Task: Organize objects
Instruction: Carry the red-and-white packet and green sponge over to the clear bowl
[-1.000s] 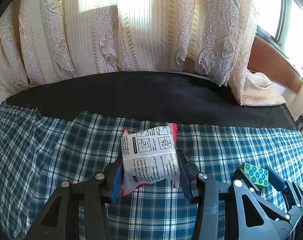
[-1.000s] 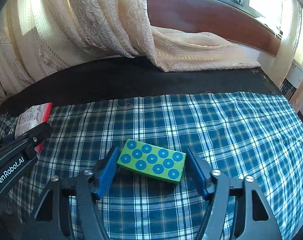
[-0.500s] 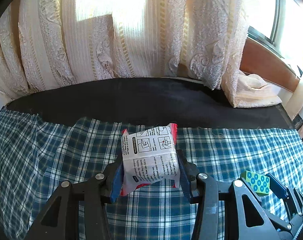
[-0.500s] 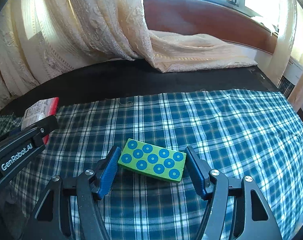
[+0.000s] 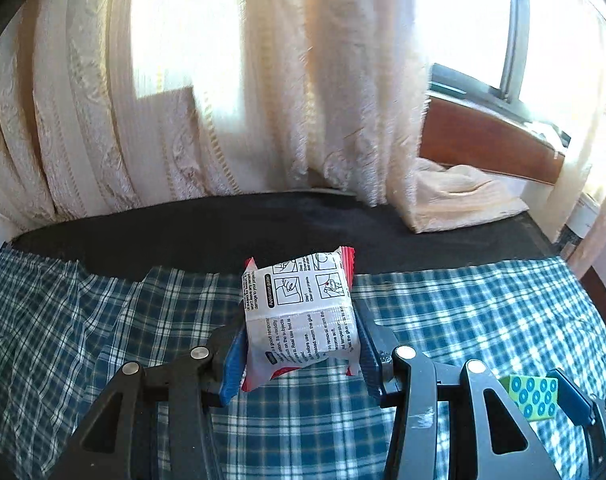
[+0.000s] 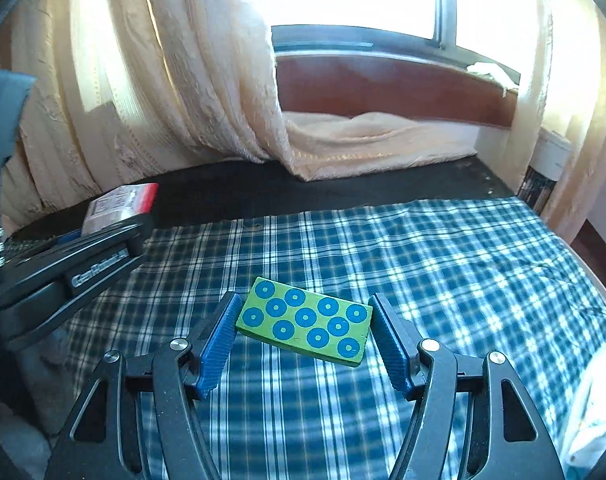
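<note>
My left gripper (image 5: 299,340) is shut on a white and red printed packet (image 5: 301,312) and holds it above the blue plaid cloth (image 5: 103,320). My right gripper (image 6: 305,332) is shut on a green block with blue dots (image 6: 307,324), held flat and slightly tilted above the cloth (image 6: 443,264). The block also shows at the lower right of the left wrist view (image 5: 533,396). The packet (image 6: 121,202) and the left gripper (image 6: 83,264) show at the left of the right wrist view.
A black surface (image 5: 223,224) lies beyond the cloth, up to cream curtains (image 5: 183,100). A curtain heap (image 6: 375,140) lies on it below a wooden window sill (image 6: 383,88). A white object (image 6: 595,400) sits at the right edge.
Both grippers have risen with their objects: the cloth looks farther below and more of the window and curtains shows. The grips have not changed.
</note>
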